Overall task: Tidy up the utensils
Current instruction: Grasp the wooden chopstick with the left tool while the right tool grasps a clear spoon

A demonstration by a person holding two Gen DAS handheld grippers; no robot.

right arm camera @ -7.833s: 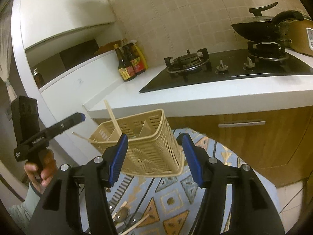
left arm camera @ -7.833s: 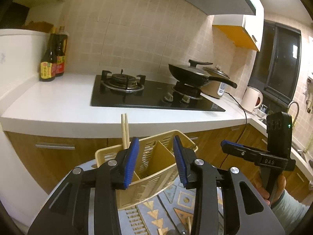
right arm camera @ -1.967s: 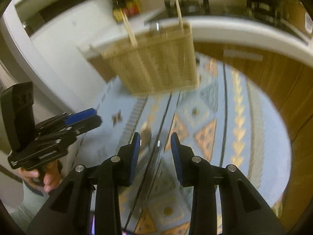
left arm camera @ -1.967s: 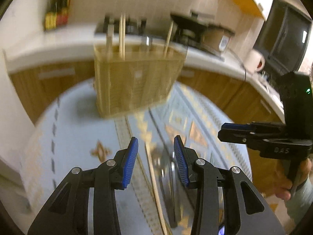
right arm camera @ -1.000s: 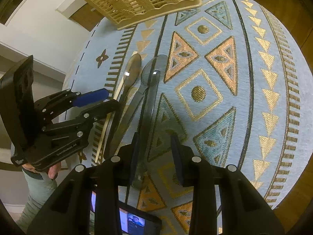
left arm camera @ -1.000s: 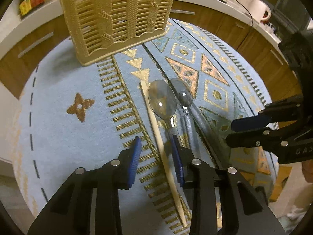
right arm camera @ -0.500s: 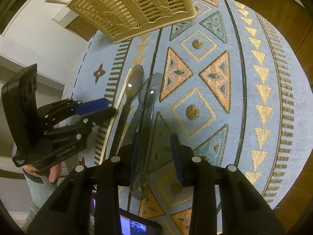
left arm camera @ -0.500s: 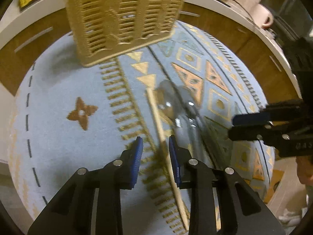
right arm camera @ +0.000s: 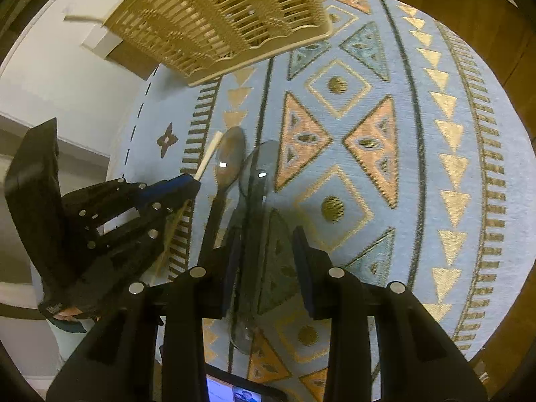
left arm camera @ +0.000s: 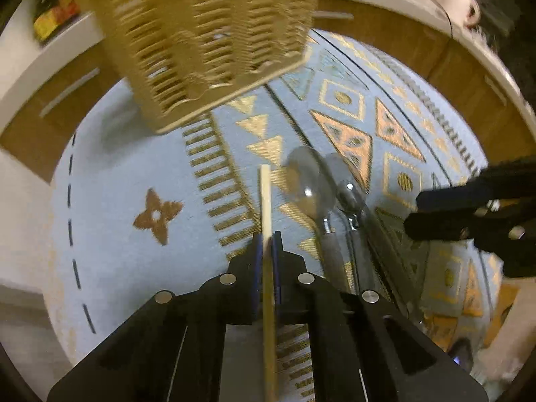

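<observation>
A wooden chopstick (left arm camera: 265, 201) runs straight through my left gripper (left arm camera: 267, 246), whose blue pads are shut on it; its far end shows past the tips. Two metal spoons (left arm camera: 306, 181) (left arm camera: 345, 184) lie side by side just right of it on the cloth. The beige slotted utensil basket (left arm camera: 207, 33) stands beyond them. In the right wrist view my right gripper (right arm camera: 267, 261) stands open low over the spoons' dark handles (right arm camera: 249, 234), with the pads not pressing on them. The left gripper (right arm camera: 186, 181) and chopstick (right arm camera: 209, 154) sit left of the spoons (right arm camera: 231, 154).
A round table carries a pale blue cloth (right arm camera: 385, 201) with gold and orange triangles. Wooden cabinet fronts (left arm camera: 418, 53) and a white counter ring it. A phone screen (right arm camera: 234, 392) lies at the near edge. A person's hand (right arm camera: 67, 315) holds the left gripper.
The left jaws have closed on the chopstick, which now lies in line with the gripper instead of slanting across. The right gripper has kept its place and its gap.
</observation>
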